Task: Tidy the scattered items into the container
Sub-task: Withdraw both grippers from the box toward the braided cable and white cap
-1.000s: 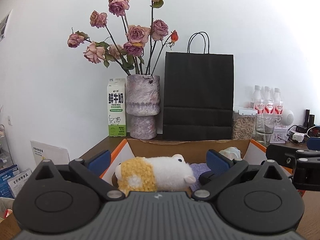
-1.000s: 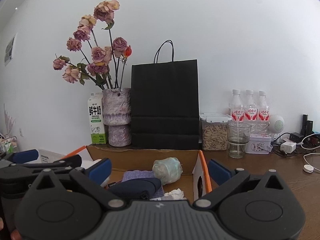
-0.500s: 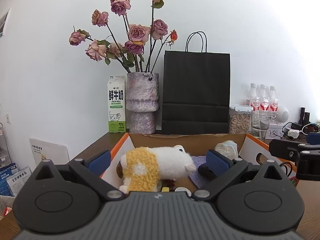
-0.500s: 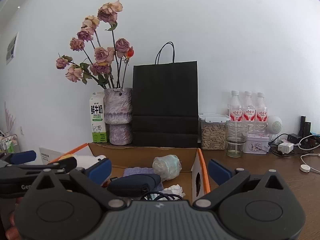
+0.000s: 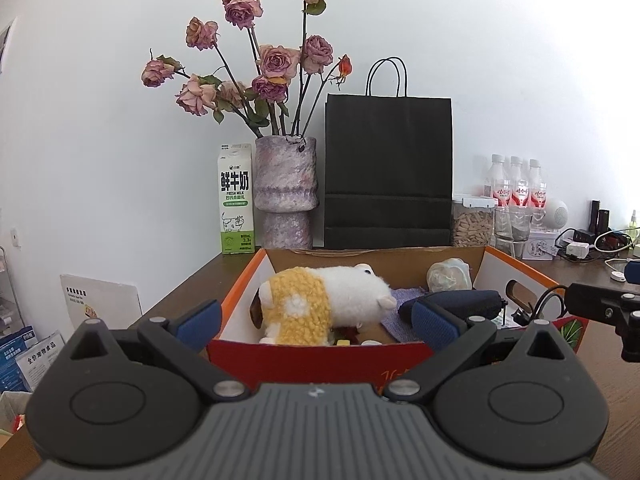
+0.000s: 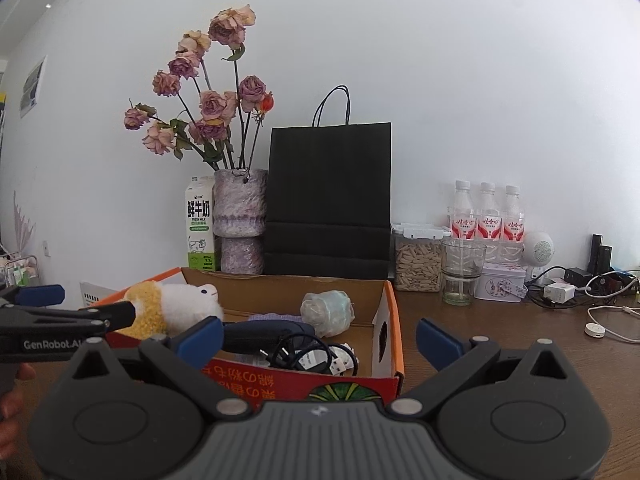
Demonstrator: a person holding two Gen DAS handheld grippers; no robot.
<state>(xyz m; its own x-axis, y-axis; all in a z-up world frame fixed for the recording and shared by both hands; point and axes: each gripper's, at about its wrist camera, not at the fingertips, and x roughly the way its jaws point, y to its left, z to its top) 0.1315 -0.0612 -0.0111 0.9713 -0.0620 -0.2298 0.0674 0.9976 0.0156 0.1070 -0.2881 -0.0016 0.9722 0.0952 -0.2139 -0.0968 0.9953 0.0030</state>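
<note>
The cardboard box point(image 5: 240, 300) with orange rims and a red front wall stands on the brown table. Inside it a white and yellow plush toy point(image 5: 320, 300) lies on its side, beside a dark blue pouch point(image 5: 456, 305), a purple cloth point(image 5: 402, 304) and a pale wrapped ball point(image 5: 448, 276). My left gripper point(image 5: 316, 322) is open and empty just in front of the box's left half. My right gripper point(image 6: 319, 338) is open and empty before the box point(image 6: 394, 320), whose near corner holds black and white cables point(image 6: 312, 356). The plush toy point(image 6: 180, 306) shows behind the left gripper's arm point(image 6: 60, 320).
Behind the box stand a milk carton point(image 5: 236, 200), a vase of dried roses point(image 5: 286, 192) and a black paper bag point(image 5: 388, 172). To the right are a seed jar point(image 6: 418, 260), a glass point(image 6: 462, 276), three bottles point(image 6: 486, 216), a white tin, chargers and cords point(image 6: 600, 312). Papers lean at the left.
Both grippers have drawn back from the box, so its red front wall now shows. The plush toy lies still inside the box.
</note>
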